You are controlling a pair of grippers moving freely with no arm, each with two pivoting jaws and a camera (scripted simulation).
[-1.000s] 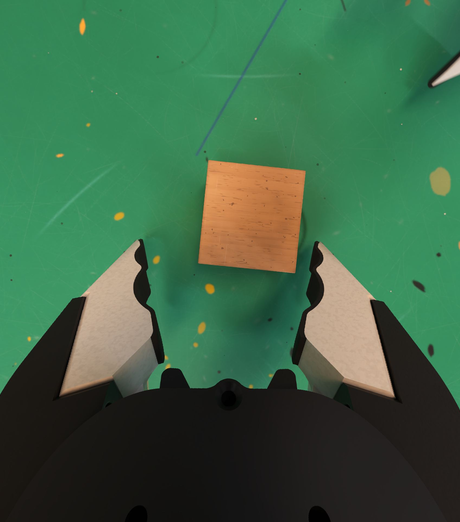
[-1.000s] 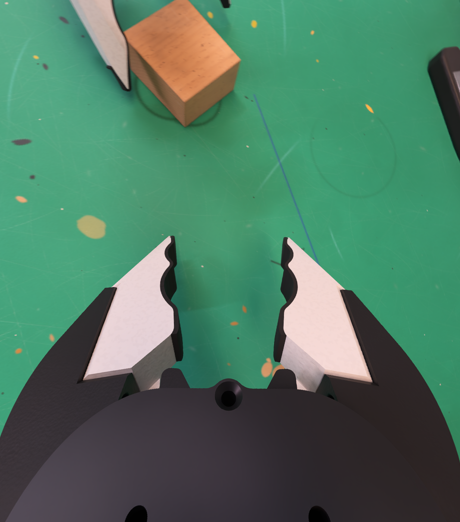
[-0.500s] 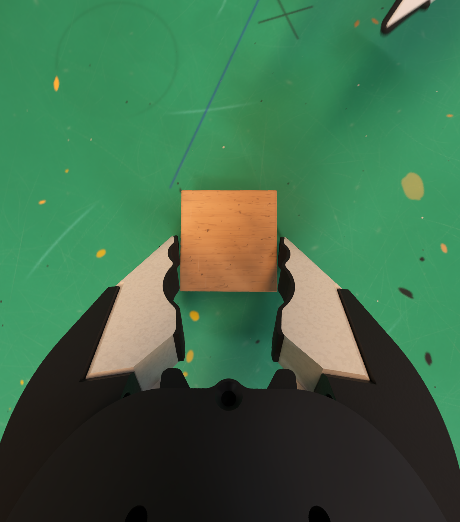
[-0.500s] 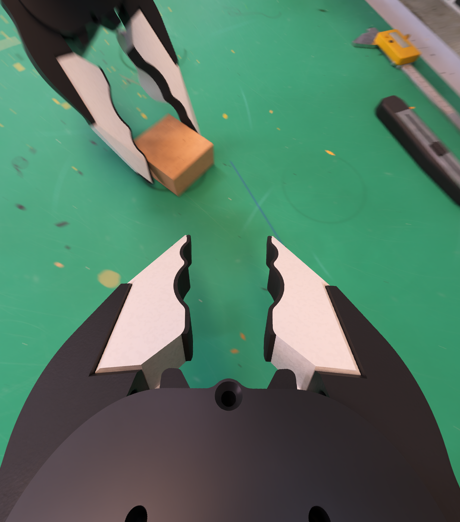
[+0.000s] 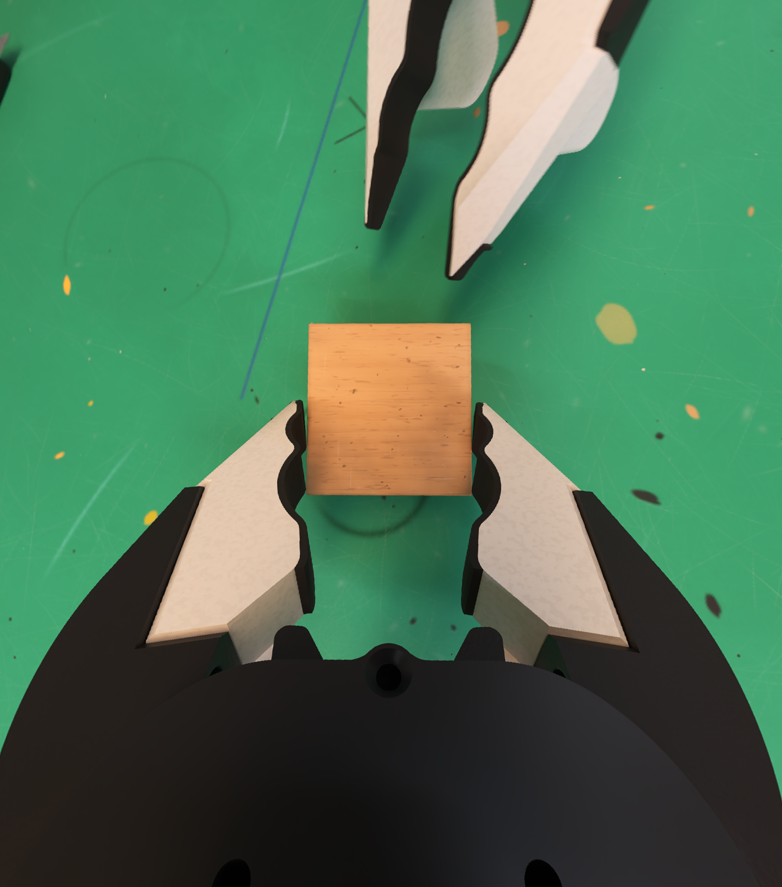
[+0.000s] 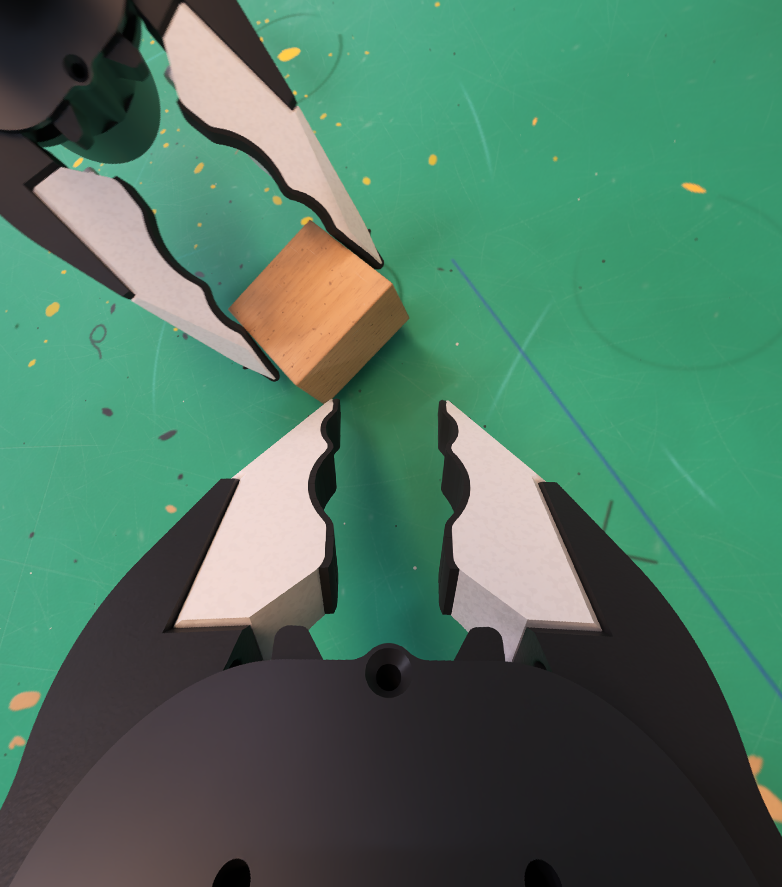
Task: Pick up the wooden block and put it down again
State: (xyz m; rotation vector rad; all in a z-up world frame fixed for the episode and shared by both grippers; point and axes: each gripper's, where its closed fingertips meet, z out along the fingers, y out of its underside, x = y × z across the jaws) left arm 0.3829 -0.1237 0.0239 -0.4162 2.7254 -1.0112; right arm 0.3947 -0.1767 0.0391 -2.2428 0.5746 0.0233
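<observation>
At the centre of the green mat point(image 5: 139, 432), the left gripper point(image 5: 389, 422), wide a second ago, now clamps the wooden block point(image 5: 389, 408), ready for lifting, while the right gripper point(image 6: 389, 413) hovers narrow and empty at the block's twelve o'clock.

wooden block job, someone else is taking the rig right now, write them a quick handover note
Left gripper: shut on the wooden block, fingers pressed on two opposite sides.
Right gripper: open, holding nothing, tips close to the block's near corner but apart from it.
Block: over the green mat; whether it has left the mat cannot be told.
Done: grasp. Left: lift if not yet up, set it down, open.
</observation>
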